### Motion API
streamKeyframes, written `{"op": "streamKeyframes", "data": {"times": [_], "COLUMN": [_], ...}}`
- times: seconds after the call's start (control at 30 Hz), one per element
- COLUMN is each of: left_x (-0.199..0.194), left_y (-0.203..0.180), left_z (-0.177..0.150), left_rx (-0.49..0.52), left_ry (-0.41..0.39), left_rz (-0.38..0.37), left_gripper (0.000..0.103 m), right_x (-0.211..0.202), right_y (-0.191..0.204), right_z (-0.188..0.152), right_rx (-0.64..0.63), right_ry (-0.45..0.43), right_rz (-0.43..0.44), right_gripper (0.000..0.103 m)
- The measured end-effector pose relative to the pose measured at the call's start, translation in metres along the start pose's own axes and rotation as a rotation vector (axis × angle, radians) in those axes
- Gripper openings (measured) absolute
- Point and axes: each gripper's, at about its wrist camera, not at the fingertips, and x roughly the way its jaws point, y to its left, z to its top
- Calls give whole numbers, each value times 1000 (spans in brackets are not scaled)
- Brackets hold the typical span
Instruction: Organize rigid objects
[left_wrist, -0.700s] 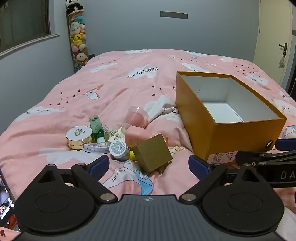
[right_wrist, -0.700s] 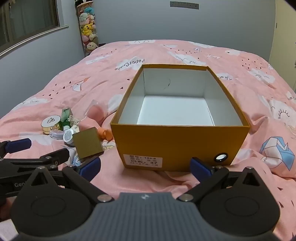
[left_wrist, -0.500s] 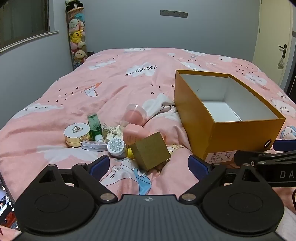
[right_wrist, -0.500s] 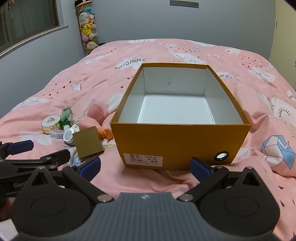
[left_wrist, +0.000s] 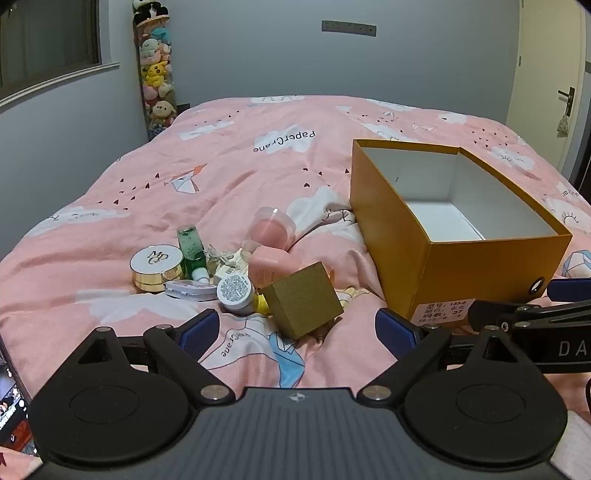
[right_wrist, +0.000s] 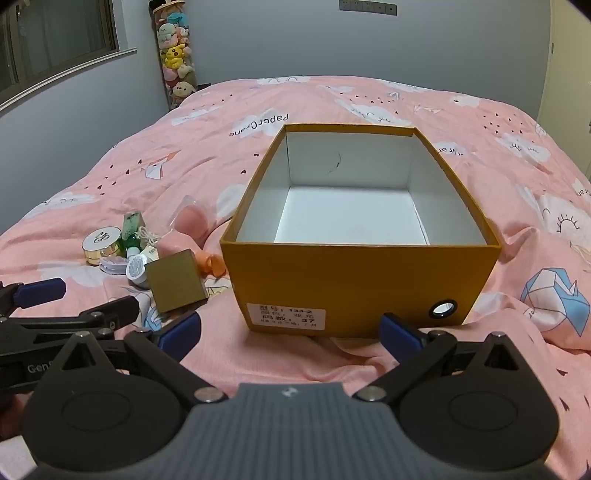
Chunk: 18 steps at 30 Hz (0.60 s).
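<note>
left gripper (left_wrist: 295, 326) hangs released, nothing between its fingers, just short of the gold cube (left_wrist: 303, 304), which lies dead ahead on the bed (left_wrist: 221, 166) at the near edge of the clutter. right gripper (right_wrist: 290, 330), also released, faces the empty box (right_wrist: 354, 284), so left is nearer. box label reads "37"; bedding reads "papercrane".

I see a matt cardboard box (right_wrist: 354, 284), white paper inside; a soft, creased cloth bedspread (left_wrist: 236, 177); a matt gold cube (left_wrist: 303, 304); a compact (left_wrist: 157, 267) with a glossy metallic rim; a clear plastic bottle (left_wrist: 191, 249).
</note>
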Motion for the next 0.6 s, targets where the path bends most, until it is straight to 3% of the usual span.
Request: {"op": "streamKeyframes", "data": {"times": [0.6], "left_x": [1], "left_y": [2], "left_z": [-4], "left_rx": [3], "left_ry": [3], "left_rz": [5], "left_gripper": [103], "right_x": [3], "right_y": [-1], "right_z": [-2], "right_rx": [12], "right_ry": [16], "right_rz": [4], "right_gripper": [100]}}
